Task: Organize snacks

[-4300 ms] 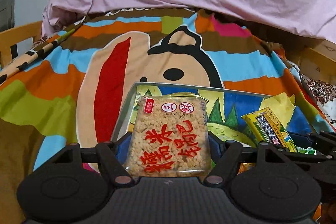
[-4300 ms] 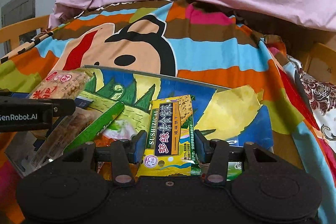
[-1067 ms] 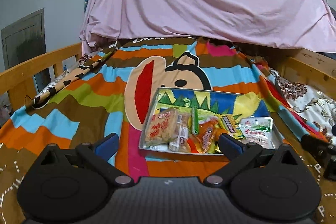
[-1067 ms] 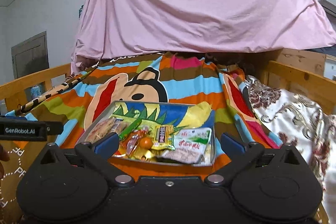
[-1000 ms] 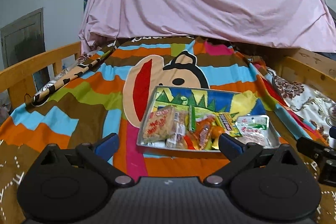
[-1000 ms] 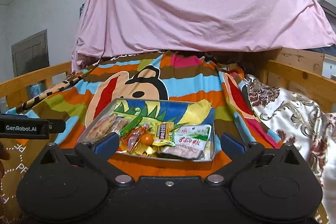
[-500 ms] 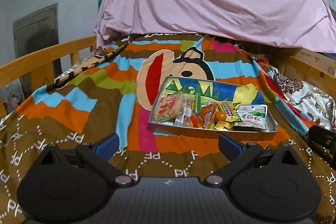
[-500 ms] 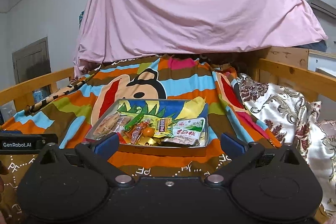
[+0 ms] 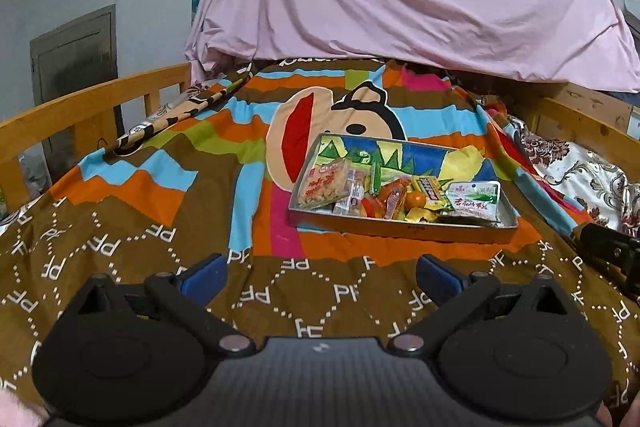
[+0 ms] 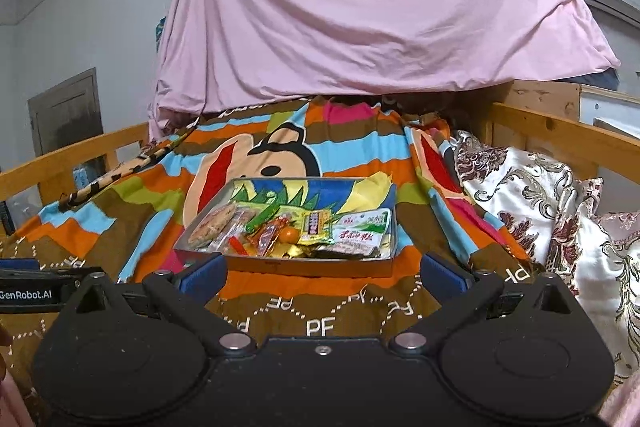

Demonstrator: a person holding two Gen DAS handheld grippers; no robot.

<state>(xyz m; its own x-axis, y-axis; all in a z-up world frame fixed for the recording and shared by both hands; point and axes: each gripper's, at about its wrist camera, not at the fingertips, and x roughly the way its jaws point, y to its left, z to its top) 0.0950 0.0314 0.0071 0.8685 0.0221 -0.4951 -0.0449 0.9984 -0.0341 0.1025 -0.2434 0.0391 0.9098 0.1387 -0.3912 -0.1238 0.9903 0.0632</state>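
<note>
A bed is covered by a striped cartoon blanket [image 9: 168, 187], with a pink sheet [image 10: 360, 19] draped across the far end and a wooden rail [image 9: 80, 115] seen along the side. On the blanket, well ahead of both tools, a shallow metal tray [image 9: 400, 227] with a painted inner base is seen lying flat. The snacks are gathered in the near half of the tray: a rice-cracker pack [image 9: 326, 183] with red characters is seen at the left end, a white and green packet [image 9: 474, 201] at the right end, and between them a yellow packet [image 9: 431, 191], a green stick [image 10: 266, 214] and a small orange ball [image 9: 416, 198] among other wrappers too small to be told apart. The far half of the tray is left bare. The left gripper [image 9: 320, 273] is held with its jaws spread wide and nothing between them; the right gripper [image 10: 324, 273] is likewise spread wide and empty.
</note>
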